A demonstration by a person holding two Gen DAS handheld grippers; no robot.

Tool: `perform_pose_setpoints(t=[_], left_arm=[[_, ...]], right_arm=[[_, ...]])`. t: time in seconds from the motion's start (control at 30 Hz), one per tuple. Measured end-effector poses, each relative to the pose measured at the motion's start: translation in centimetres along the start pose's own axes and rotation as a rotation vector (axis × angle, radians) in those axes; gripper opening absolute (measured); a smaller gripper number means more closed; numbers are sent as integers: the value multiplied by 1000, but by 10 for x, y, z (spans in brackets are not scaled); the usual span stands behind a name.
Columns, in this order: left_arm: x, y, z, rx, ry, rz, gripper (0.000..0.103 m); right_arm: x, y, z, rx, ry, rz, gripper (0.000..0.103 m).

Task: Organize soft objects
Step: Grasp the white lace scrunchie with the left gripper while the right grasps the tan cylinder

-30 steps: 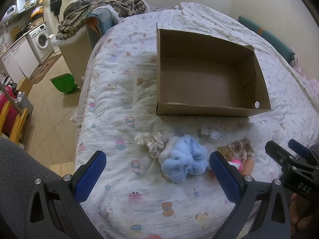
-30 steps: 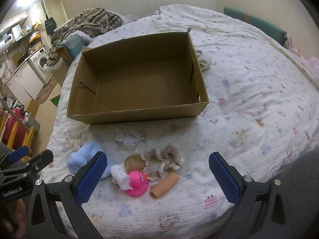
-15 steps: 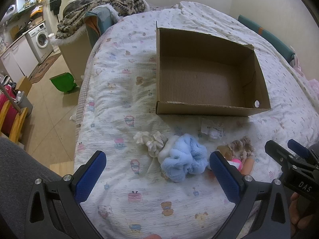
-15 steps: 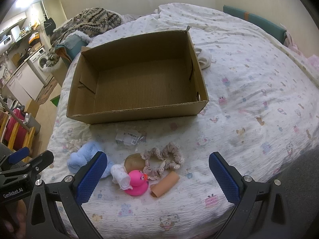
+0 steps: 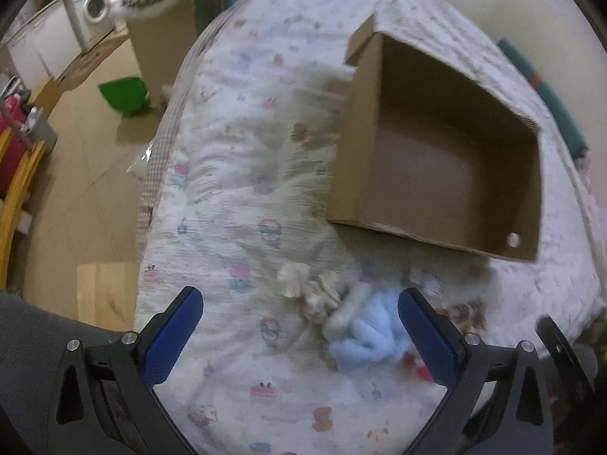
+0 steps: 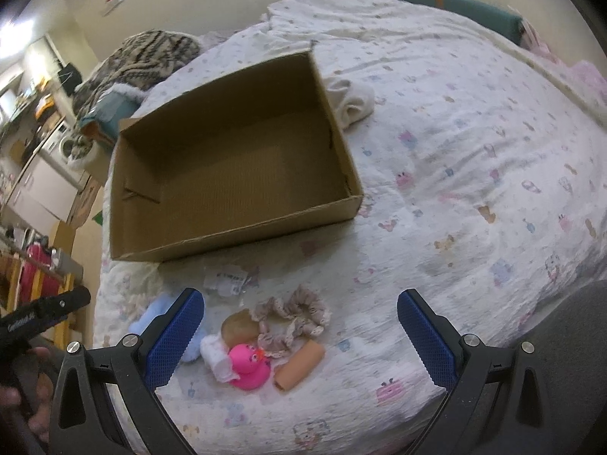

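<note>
An empty cardboard box [image 5: 447,159] [image 6: 235,167] lies open on the bed. In front of it sits a pile of small items: a cream scrunchie [image 5: 311,288], a fluffy light-blue scrunchie [image 5: 364,333] [image 6: 151,314], a beige patterned scrunchie [image 6: 296,314], a pink rubber duck [image 6: 248,364], a white roll [image 6: 216,352], a tan cylinder [image 6: 299,366] and a brown round piece [image 6: 239,328]. My left gripper [image 5: 299,337] is open and empty just short of the cream scrunchie. My right gripper [image 6: 299,337] is open and empty above the duck and beige scrunchie.
A plastic packet with a label [image 6: 227,282] lies by the box front. A white cloth [image 6: 353,102] lies behind the box. The bed's left edge [image 5: 159,159] drops to a wooden floor with a green bin [image 5: 125,94]. A knitted blanket [image 6: 144,60] lies at the far corner.
My left gripper has swung left and tilted, so the box now sits to the right and the view is blurred. My right gripper has moved slightly closer to the pile. Both stay open.
</note>
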State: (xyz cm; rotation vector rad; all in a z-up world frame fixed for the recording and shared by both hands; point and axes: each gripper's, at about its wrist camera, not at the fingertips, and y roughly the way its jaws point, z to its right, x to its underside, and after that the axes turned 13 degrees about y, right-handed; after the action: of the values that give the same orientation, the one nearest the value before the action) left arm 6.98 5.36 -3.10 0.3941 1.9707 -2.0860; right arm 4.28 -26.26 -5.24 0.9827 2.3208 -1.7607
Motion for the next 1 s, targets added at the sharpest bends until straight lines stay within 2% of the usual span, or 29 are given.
perform_pose_setpoints(t=[0.07, 0.2, 0.27, 0.33, 0.43, 0.57, 0.63, 0.7, 0.77, 0.83, 0.9, 0.93, 1.0], left_arm=[[-6, 16, -4, 21, -31, -43, 98], [-13, 49, -6, 68, -77, -128, 83], [-13, 63, -3, 72, -76, -155, 78], [-11, 71, -2, 81, -80, -175, 65], [-7, 79, -1, 88, -81, -193, 57], [-8, 83, -2, 87, -88, -194, 49], [-7, 87, -4, 98, -101, -197, 42], [-6, 91, -5, 113, -110, -203, 34], [-6, 94, -6, 124, -114, -202, 26], [-6, 96, -6, 124, -112, -195, 19], [-6, 94, -4, 123, -106, -185, 14], [-6, 91, -3, 120, -104, -179, 12], [-8, 83, -3, 116, -108, -166, 11]], right_arm=[[-2, 4, 2, -2, 12, -21, 103], [-4, 11, 7, -5, 40, -56, 103], [-6, 14, 10, -12, 59, -72, 103], [-10, 19, 17, -33, 90, -99, 103], [-15, 30, 26, -45, 141, -157, 103], [-3, 61, 31, -45, 185, -332, 72], [9, 74, 27, -40, 167, -419, 62], [18, 82, 20, -30, 132, -464, 56], [23, 86, 17, -14, 106, -476, 43], [27, 90, 15, -3, 101, -486, 37], [30, 92, 14, 13, 101, -482, 31], [31, 91, 13, 17, 95, -473, 23], [31, 88, 10, 7, 85, -452, 15]])
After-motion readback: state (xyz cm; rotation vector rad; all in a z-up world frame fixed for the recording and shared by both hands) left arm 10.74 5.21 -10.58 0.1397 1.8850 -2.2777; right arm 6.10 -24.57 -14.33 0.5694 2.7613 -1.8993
